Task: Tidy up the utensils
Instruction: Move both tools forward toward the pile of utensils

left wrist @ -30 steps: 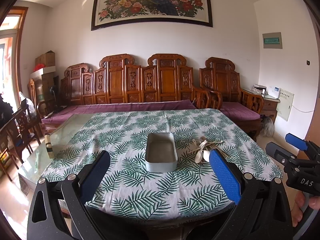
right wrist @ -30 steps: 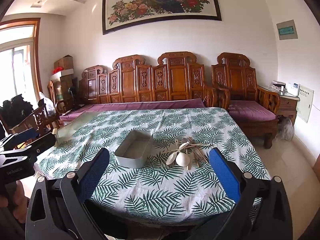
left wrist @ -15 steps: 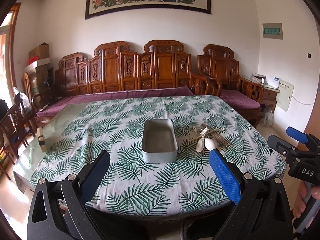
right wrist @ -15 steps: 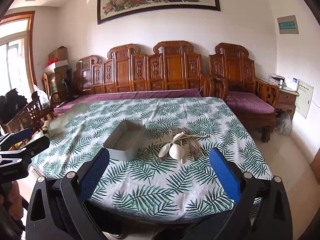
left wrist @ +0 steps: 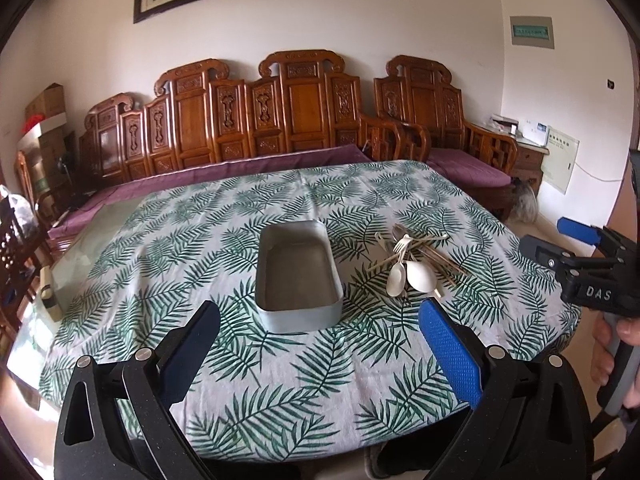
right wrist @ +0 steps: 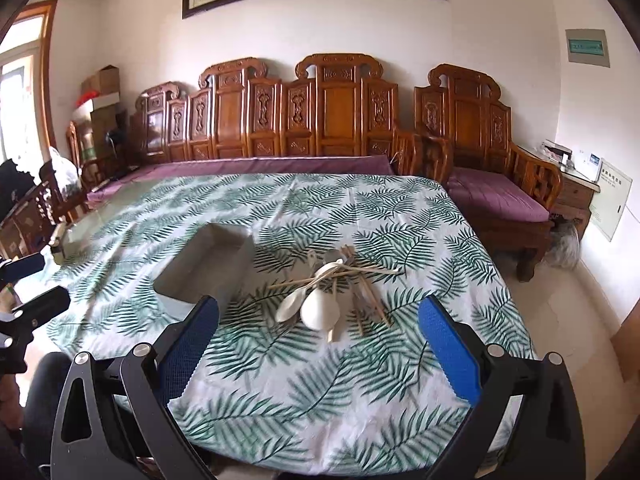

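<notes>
tin (left wrist: pixel 298 276): smooth grey rectangular metal, mid-counter | utensils (right wrist: pixel 330 292): tangled pale spoons, forks, thin wooden chopsticks, just right of tin | left gripper (left wrist: pixel 320 344), right gripper (right wrist: pixel 318 340): jaws wide apart, empty

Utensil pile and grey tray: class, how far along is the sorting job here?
Done: nothing; the grey tray sits empty. In hand: nothing; left gripper and right gripper hover open. Left: the whole utensil pile of spoons, forks and chopsticks lies on the tablecloth beside the tray.
</notes>
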### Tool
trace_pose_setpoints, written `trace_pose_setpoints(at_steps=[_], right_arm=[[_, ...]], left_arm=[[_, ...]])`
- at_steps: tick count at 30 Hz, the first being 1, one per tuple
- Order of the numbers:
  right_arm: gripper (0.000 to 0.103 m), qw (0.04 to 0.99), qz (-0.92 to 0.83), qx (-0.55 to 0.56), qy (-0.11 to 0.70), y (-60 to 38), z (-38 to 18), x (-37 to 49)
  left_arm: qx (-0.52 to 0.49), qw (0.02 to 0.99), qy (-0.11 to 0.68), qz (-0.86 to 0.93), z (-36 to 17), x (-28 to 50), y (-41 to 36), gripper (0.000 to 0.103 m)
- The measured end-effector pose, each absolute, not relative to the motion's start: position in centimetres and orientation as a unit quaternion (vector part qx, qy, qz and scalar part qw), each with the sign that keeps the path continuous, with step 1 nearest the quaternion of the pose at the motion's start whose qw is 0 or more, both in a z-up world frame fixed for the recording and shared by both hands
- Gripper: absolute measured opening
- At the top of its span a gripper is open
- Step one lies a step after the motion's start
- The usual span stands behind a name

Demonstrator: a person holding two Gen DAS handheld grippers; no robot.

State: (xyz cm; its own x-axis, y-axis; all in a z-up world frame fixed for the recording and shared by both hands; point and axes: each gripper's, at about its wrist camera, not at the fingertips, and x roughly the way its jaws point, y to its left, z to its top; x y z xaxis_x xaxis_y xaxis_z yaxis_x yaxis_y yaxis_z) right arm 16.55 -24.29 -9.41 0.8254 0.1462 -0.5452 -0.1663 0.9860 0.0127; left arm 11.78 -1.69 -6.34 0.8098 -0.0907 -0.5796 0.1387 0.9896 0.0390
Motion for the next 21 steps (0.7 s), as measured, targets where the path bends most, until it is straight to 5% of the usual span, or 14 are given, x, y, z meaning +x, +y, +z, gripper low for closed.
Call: trace_pose_setpoints(at_steps=[4, 21], right_arm=[[0.100, 0.951, 0.083, -0.027, 0.298, -24.9, -10.4, 19.7], [0.070, 0.912, 0.106, -0.040, 0.394, -27.7, -18.4, 30.6]], left_arm=[[0.052, 0.946, 0.314, -0.067, -7.4, 14.3, -2.6, 0.096], [0.073, 0.925, 0.359, -0.106, -11.6, 22.3, -5.5, 0.096]])
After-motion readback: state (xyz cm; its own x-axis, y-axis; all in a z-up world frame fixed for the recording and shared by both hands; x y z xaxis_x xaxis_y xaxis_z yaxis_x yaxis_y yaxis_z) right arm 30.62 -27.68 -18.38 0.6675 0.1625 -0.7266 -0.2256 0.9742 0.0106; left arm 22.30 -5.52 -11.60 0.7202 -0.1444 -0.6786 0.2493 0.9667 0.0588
